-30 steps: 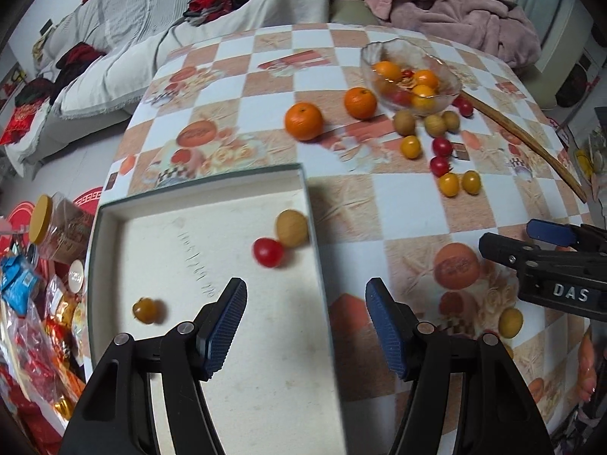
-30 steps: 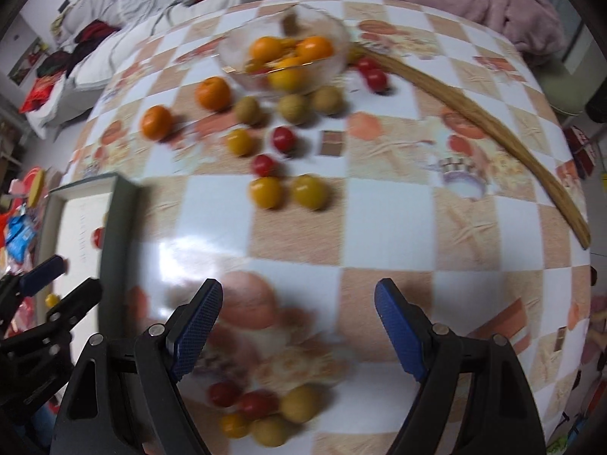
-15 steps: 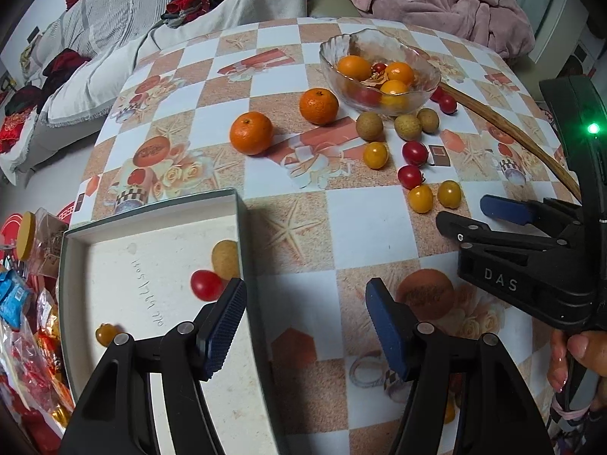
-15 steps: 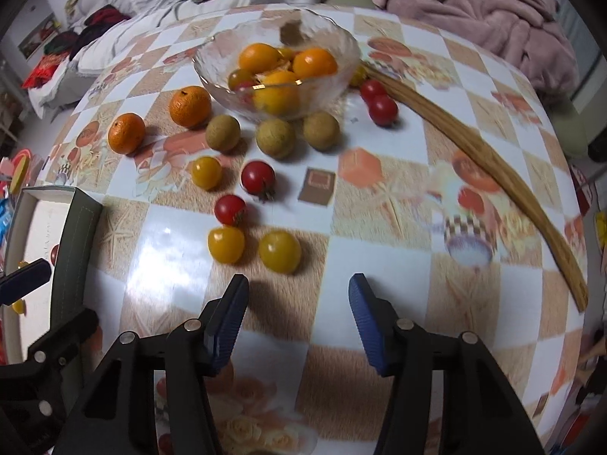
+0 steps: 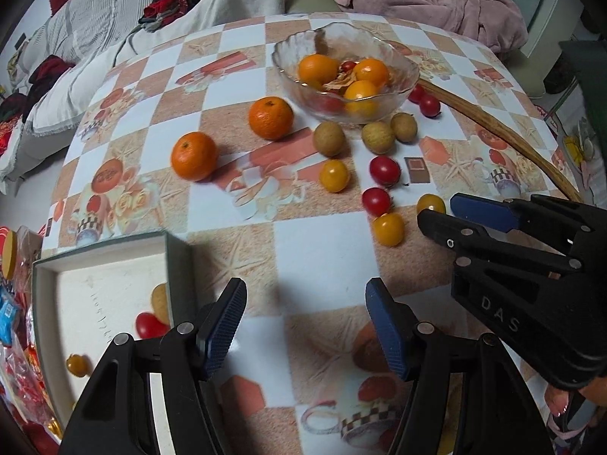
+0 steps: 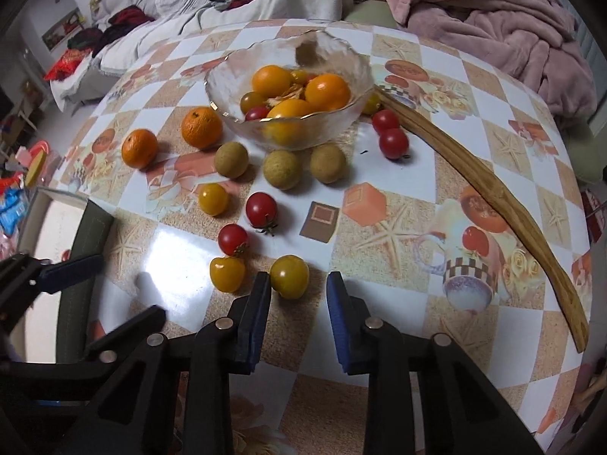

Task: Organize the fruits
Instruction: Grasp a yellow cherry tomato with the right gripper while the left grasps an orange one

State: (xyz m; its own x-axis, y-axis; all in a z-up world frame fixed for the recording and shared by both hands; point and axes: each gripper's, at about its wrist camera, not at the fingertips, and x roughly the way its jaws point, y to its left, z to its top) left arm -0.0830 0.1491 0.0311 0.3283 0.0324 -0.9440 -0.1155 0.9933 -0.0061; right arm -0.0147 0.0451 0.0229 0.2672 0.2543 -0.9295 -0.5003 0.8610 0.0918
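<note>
My right gripper (image 6: pixel 299 290) is open, its narrowed jaws on either side of a yellow cherry tomato (image 6: pixel 289 276) on the table; it also shows in the left wrist view (image 5: pixel 436 215). Another yellow tomato (image 6: pixel 227 273) and red tomatoes (image 6: pixel 232 239) lie just left. A glass bowl (image 6: pixel 343 110) holds oranges. My left gripper (image 5: pixel 305 322) is open and empty above the table beside a grey tray (image 5: pixel 45 276) that holds a red tomato (image 5: pixel 150 325), a brown fruit (image 5: pixel 159 297) and a yellow tomato (image 5: pixel 77 364).
Two loose oranges (image 5: pixel 194 156) and three brown round fruits (image 6: pixel 282 169) lie near the bowl. A long curved wooden stick (image 6: pixel 481 185) lies on the right of the table. A sofa with clothes and a pink blanket (image 6: pixel 493 11) stand behind.
My right gripper moved forward to the yellow tomato and its jaws narrowed around it. My left gripper moved right, off the tray, over the table.
</note>
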